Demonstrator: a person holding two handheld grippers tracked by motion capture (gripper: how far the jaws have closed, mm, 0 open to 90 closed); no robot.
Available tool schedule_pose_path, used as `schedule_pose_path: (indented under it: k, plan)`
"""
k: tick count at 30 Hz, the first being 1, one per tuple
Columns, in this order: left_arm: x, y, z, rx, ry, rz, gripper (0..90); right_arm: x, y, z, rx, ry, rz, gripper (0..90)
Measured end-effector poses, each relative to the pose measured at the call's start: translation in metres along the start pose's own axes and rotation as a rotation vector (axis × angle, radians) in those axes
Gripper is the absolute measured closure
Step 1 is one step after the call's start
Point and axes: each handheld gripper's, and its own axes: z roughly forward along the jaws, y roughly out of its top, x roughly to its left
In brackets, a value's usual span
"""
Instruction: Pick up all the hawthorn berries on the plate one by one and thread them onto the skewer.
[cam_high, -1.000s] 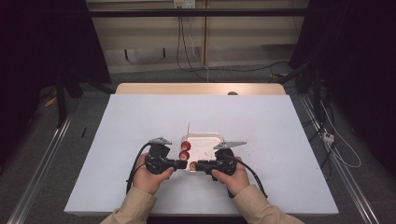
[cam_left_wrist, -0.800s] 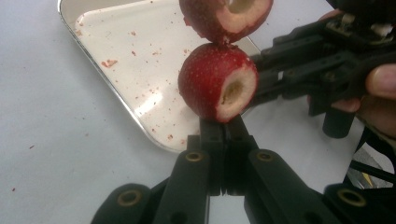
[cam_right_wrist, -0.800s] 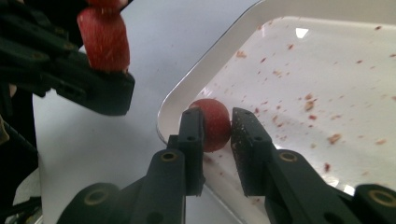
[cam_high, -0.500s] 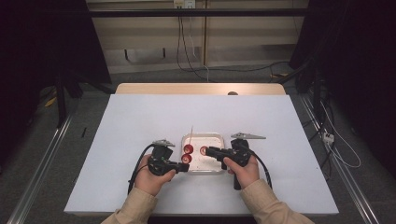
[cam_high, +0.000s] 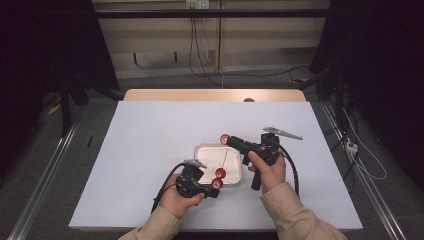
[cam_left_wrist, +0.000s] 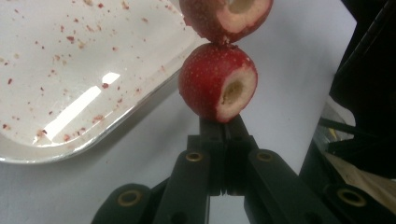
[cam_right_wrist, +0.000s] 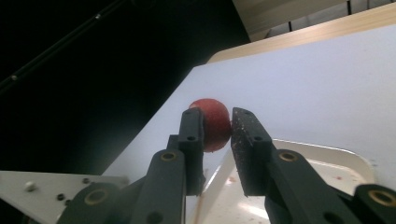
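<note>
Right tool (cam_right_wrist: 217, 128) pinching cored red fruit (cam_right_wrist: 211, 122), small, light, bruisable: grip flanks gently. Left tool (cam_left_wrist: 223, 135) clenched on thin skewer (cam_high: 223, 161) carrying two fruits (cam_left_wrist: 217, 88).

Left gripper (cam_high: 214, 183) low, jaws fully closed, pointing 3 o'clock; right gripper (cam_high: 229, 140) raised, jaws clamped, pointing 9 o'clock.

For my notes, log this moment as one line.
left claw: shut on skewer | right claw: shut on red fruit | tray: on table
</note>
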Motion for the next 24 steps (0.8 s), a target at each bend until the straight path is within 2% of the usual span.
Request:
schedule_pose_path:
  k: [2, 3, 4, 5, 7, 9, 10, 14, 15, 16, 18, 19, 20, 21, 24]
  plan:
    - [0.0, 0.0, -0.001, -0.012, 0.02, -0.003, 89.6, 0.003, -0.001, 0.003, 0.003, 0.018, 0.015, 75.0]
    - [0.002, -0.001, -0.001, -0.024, 0.009, -0.008, 89.6, 0.004, -0.002, 0.004, 0.004, 0.021, 0.009, 74.9]
    - [0.002, -0.001, -0.003, -0.039, 0.026, -0.019, 89.6, 0.005, -0.003, 0.005, 0.003, 0.023, 0.009, 74.9]
    - [0.003, -0.001, -0.003, -0.038, 0.005, -0.021, 89.6, 0.005, -0.003, 0.005, 0.004, 0.026, 0.009, 74.9]
    - [0.005, -0.001, -0.005, -0.052, -0.001, -0.024, 89.6, 0.005, -0.003, 0.006, 0.005, 0.031, 0.021, 75.0]
    - [0.003, -0.001, -0.004, -0.062, 0.026, -0.03, 89.7, 0.005, -0.004, 0.007, 0.002, 0.028, 0.024, 74.9]
    - [0.004, -0.002, -0.005, -0.074, 0.007, -0.028, 89.7, 0.005, -0.004, 0.007, 0.002, 0.033, 0.029, 74.9]
    - [0.004, -0.002, -0.005, -0.095, 0.016, -0.039, 89.7, 0.004, -0.005, 0.008, -0.013, 0.041, 0.04, 74.9]
    - [0.004, -0.003, -0.006, -0.121, 0.022, -0.049, 89.7, 0.004, -0.005, 0.007, -0.012, 0.041, 0.041, 79.3]
    - [0.005, -0.003, -0.009, -0.125, 0.027, -0.047, 89.8, 0.003, -0.005, 0.007, -0.012, 0.053, 0.036, 81.4]
    - [0.006, -0.002, -0.011, -0.123, 0.013, -0.048, 89.8, 0.002, -0.007, 0.006, -0.011, 0.058, 0.048, 81.3]
    - [0.006, -0.002, -0.011, -0.114, 0.03, -0.039, 89.7, 0.002, -0.008, 0.007, -0.006, 0.058, 0.049, 81.3]
    - [0.005, -0.002, -0.01, -0.099, 0.036, -0.045, 89.8, 0.002, -0.009, 0.007, 0.001, 0.057, 0.04, 81.1]
    - [0.005, -0.003, -0.008, -0.093, 0.011, -0.046, 89.7, 0.002, -0.01, 0.007, 0.005, 0.049, 0.038, 80.9]
    - [0.007, -0.002, -0.01, -0.089, 0.011, -0.054, 89.7, -0.001, -0.012, 0.008, 0.023, 0.032, 0.015, 78.5]
